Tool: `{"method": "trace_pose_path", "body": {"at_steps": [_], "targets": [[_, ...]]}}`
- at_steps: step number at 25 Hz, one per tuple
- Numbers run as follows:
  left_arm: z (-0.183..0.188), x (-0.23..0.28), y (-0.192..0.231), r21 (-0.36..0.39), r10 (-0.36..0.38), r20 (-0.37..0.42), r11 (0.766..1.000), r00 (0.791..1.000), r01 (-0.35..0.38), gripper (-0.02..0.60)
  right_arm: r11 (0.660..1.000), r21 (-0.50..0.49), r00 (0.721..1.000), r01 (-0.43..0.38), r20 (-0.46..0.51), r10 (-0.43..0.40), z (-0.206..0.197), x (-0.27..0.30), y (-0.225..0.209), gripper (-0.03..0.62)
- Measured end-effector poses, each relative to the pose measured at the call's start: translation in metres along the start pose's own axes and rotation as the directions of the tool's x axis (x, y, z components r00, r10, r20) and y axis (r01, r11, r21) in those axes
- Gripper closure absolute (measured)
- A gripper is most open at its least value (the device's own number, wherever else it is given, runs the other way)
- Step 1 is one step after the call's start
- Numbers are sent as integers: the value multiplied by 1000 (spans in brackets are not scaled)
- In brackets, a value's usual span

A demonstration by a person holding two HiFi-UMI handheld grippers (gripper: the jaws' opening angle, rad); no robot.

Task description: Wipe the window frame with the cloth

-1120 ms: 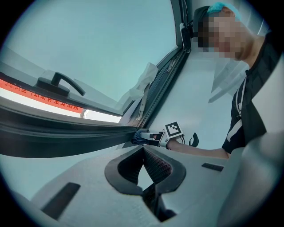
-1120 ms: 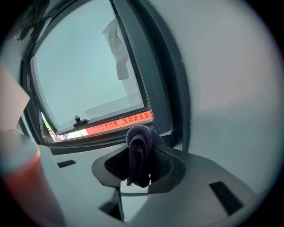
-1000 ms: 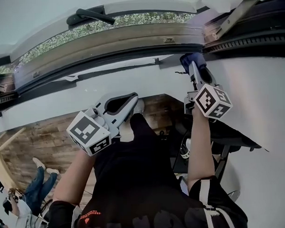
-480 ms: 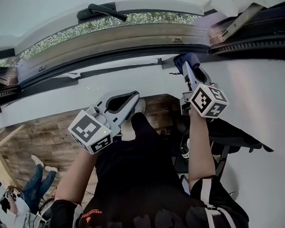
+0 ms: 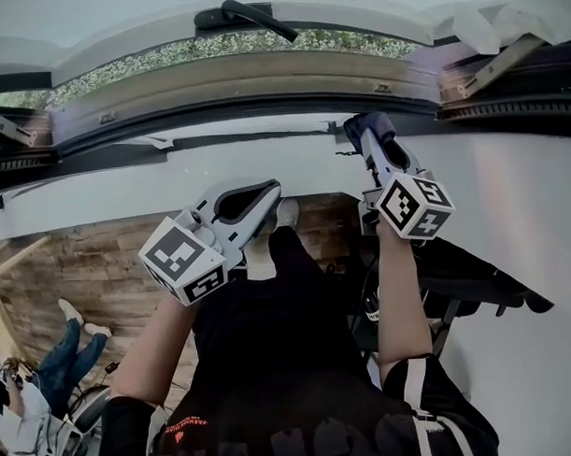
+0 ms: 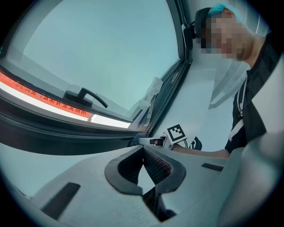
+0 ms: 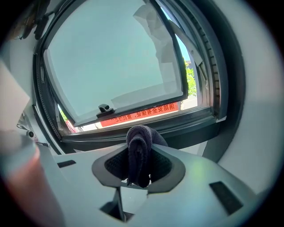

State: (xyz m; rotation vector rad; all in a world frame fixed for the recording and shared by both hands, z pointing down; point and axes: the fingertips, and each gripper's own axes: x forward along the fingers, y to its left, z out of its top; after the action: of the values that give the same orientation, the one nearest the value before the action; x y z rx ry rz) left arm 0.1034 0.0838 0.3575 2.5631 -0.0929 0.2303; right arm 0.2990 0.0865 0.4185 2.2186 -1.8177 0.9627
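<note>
The right gripper (image 5: 374, 140) has its fingers clamped on the bunched dark cloth (image 7: 139, 148) at the lower edge of the window frame (image 5: 234, 84) near its right corner, while the left gripper (image 5: 264, 193) has its fingers pressed together on nothing; risk: so little cloth protrudes that hard fingertips may scrape the frame.

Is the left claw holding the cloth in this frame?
No, the left claw is shut on nothing; the dark cloth is pinched in the right claw.
</note>
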Motion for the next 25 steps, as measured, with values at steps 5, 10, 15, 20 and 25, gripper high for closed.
{"method": "trace_pose_path", "body": {"at_steps": [5, 10, 15, 20, 25], "targets": [[1, -15, 7, -8, 15, 15, 1000, 1000, -15, 563, 999, -16, 1000, -27, -16, 27, -5, 6, 22, 497], [1, -26, 12, -13, 28, 26, 1000, 999, -27, 563, 997, -34, 997, -64, -37, 63, -11, 13, 46, 496], [1, -39, 18, -19, 43, 40, 999, 998, -42, 563, 992, -61, 992, -114, -65, 110, -17, 21, 74, 497], [2, -52, 24, -30, 67, 61, 997, 996, -65, 563, 983, -85, 983, -165, -94, 157, -23, 30, 102, 497], [3, -67, 30, -38, 88, 81, 996, 993, -85, 563, 972, -108, 973, -208, -120, 195, -30, 36, 129, 497]]}}
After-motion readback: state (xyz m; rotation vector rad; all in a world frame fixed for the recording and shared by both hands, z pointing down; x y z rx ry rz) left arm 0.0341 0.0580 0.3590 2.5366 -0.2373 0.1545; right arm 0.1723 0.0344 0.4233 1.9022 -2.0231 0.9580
